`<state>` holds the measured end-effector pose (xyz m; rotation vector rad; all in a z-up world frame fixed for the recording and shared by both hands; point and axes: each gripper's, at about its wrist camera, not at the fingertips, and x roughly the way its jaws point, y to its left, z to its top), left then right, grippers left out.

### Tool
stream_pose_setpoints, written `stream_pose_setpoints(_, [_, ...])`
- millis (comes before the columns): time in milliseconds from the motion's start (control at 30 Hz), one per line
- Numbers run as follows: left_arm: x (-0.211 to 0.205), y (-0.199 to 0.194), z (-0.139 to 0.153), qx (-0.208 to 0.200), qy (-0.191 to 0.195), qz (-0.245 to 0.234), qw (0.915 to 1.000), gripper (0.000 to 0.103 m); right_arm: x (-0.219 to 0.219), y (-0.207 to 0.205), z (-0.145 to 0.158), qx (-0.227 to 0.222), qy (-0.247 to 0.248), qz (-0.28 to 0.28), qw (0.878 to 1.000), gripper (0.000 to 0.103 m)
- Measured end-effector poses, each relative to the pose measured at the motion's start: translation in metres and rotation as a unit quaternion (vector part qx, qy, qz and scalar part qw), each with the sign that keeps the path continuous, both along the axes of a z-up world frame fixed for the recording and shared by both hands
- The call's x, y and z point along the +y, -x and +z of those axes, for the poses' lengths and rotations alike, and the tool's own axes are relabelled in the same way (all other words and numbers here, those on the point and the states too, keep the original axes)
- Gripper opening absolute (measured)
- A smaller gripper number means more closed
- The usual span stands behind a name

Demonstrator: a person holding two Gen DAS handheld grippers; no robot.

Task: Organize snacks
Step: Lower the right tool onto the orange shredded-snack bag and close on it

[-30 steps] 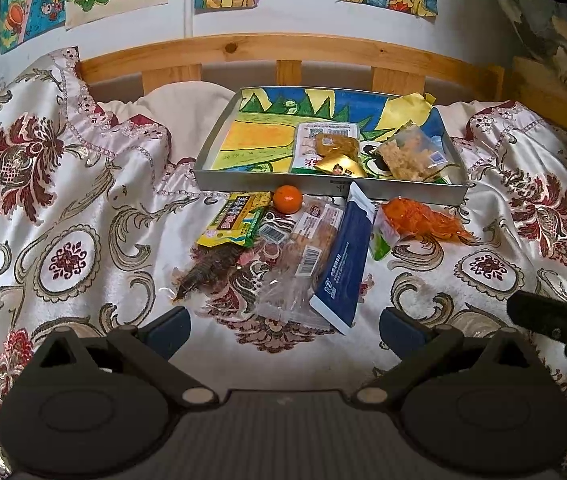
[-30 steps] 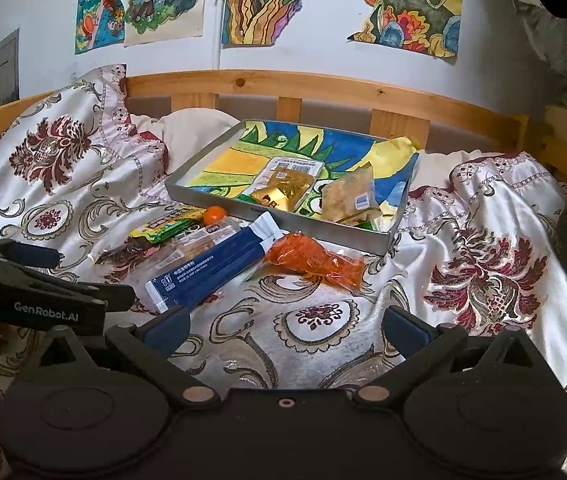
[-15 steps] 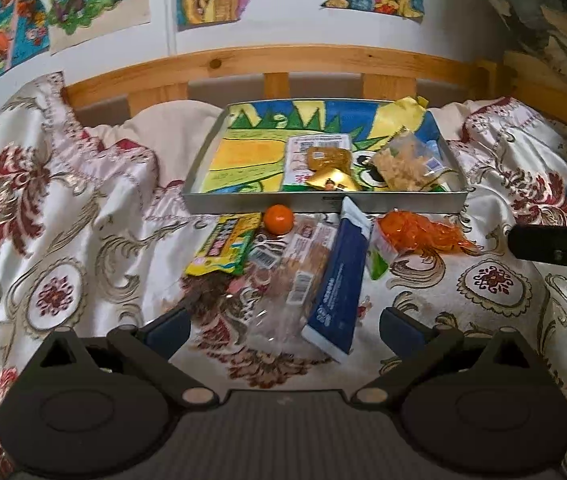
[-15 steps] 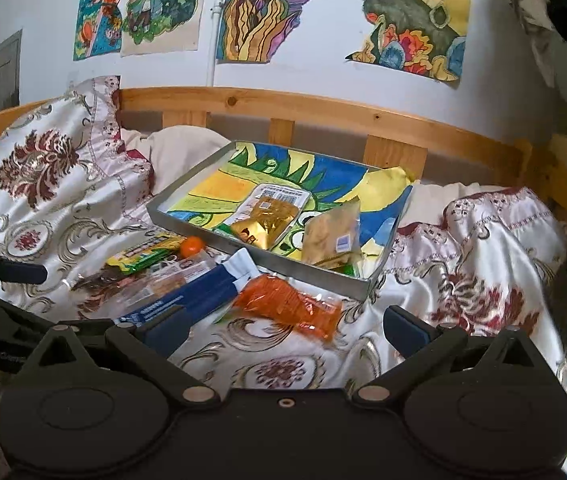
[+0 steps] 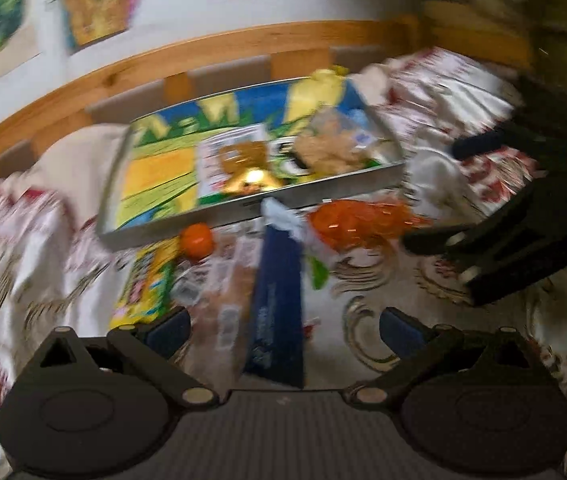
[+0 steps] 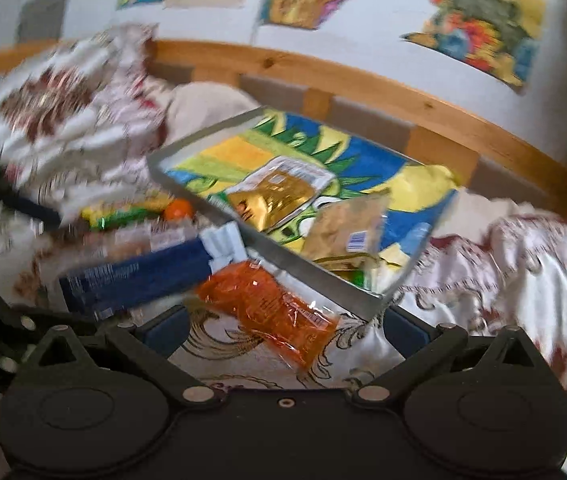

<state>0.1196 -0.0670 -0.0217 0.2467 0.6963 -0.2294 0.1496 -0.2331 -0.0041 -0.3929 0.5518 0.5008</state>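
Both views have gone blurry with motion and both grippers have pushed in closer to the snack pile than half a second ago, so the packets now fill more of each picture.

The left gripper is spread wide with nothing between its fingers. The near end of the long dark blue packet now lies between its fingertips; whether they touch it cannot be told. Just left of that packet lie clear-wrapped snacks, and further left a yellow-green packet whose near end is beside the left finger. Beyond them a small orange ball-shaped sweet sits against the front wall of the grey tray.

The right gripper is likewise released and empty. The orange packet lies on the patterned satin bedspread right between its fingertips, its near end closest to the camera, its far end touching the white end of the blue packet and lying just beside the tray's front wall. In the left wrist view this gripper has come in much nearer, a large dark shape at the right edge close to the orange packet.

Inside the tray, on a bright drawing, lie a gold foil packet and a clear bag of brownish snacks. Behind stands a wooden bed rail, with colourful drawings on the wall.
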Motion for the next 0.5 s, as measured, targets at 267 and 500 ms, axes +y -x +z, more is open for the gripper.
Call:
stream_pose_setpoints(267, [-0.019,-0.018,-0.012,0.035,-0.04,-0.091,0.9945,0.102,0.006,-0.016,-0.026,-0.02,0.06,0.039,0.997,0.101])
stream_pose_setpoints(500, [-0.008,-0.037,-0.016,0.065,-0.02,-0.086,0.994,0.097,0.008,-0.029,-0.036,-0.03,0.065,0.072,0.995,0.091])
